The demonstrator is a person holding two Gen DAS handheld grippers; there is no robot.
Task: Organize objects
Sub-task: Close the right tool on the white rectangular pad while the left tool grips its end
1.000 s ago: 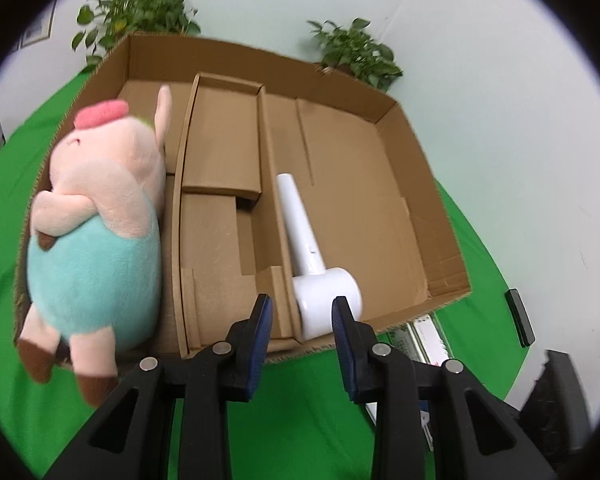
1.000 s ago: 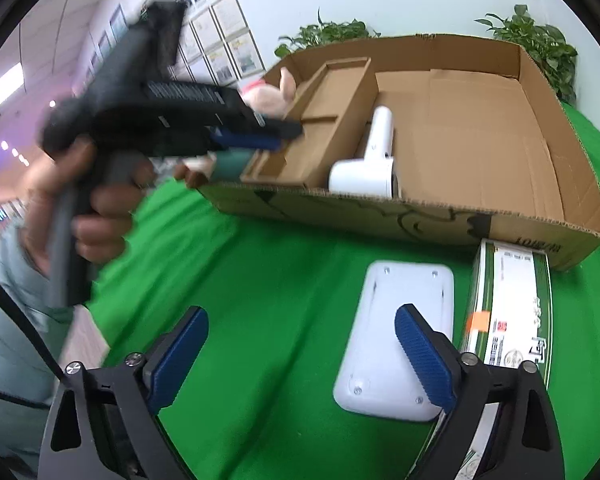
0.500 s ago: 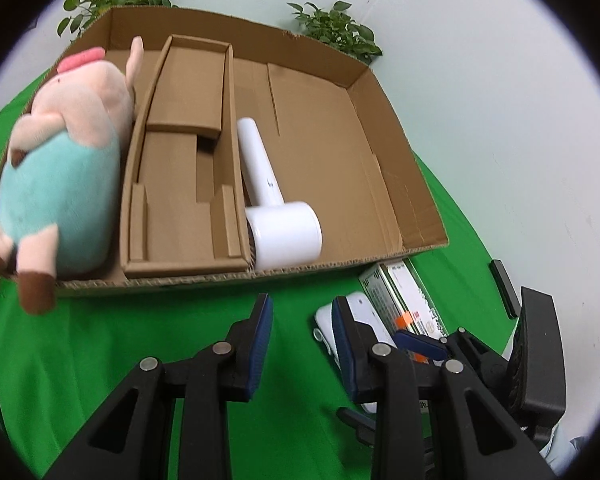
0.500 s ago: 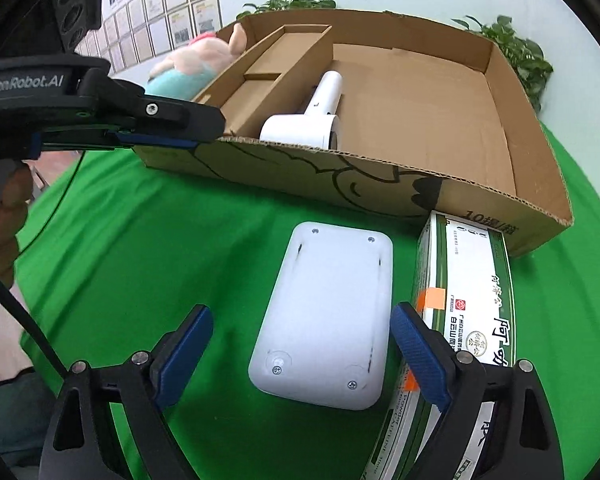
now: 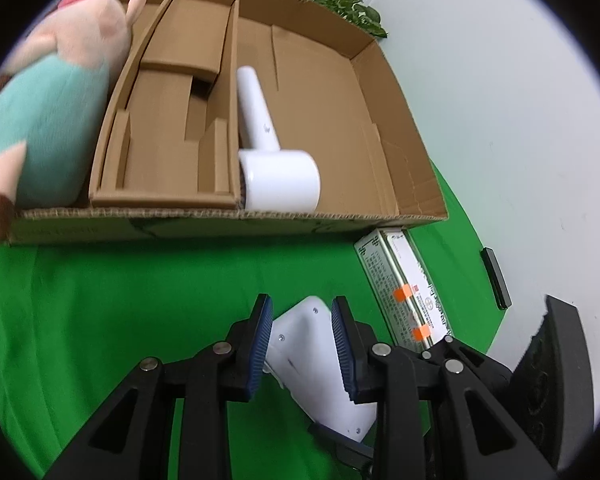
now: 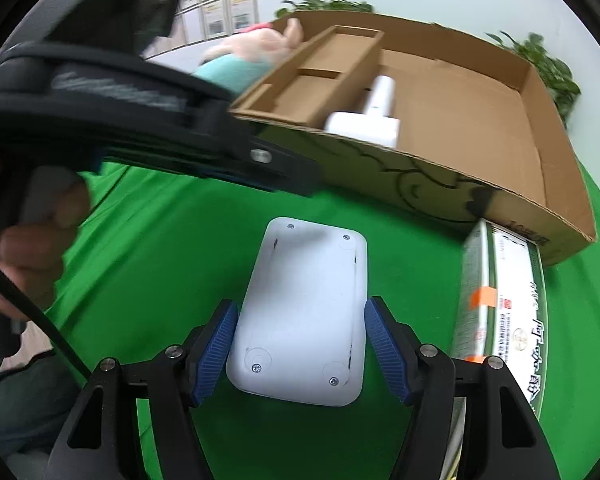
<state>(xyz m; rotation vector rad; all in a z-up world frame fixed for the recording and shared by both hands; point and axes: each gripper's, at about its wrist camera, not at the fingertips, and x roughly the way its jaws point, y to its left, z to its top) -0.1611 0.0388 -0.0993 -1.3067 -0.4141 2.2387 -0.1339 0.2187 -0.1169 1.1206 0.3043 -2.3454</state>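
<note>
While the white device (image 6: 306, 312) lies before the cardboard box (image 6: 420, 168):
Room: green cloth (image 6: 172, 240) bare to its left
Right gripper (image 6: 300, 350): jaws just closing, flanking it, small gaps
Left gripper (image 5: 300, 344): jaws narrowly apart, empty

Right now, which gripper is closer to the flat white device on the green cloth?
Right. The right gripper straddles the flat white device, its jaws just closing in; the left gripper hovers above its far end.

A bright green cloth (image 6: 148, 240) covers the lower frame. The brown cardboard box (image 5: 380, 92) at the top holds a white hair dryer (image 5: 276, 176) and a pink-and-teal plush pig (image 5: 48, 120). The flat device (image 6: 304, 320) at centre is white; the carton (image 6: 500, 312) at right is white and green with orange stickers. The gripper pads (image 6: 216, 352) are blue and ribbed.
</note>
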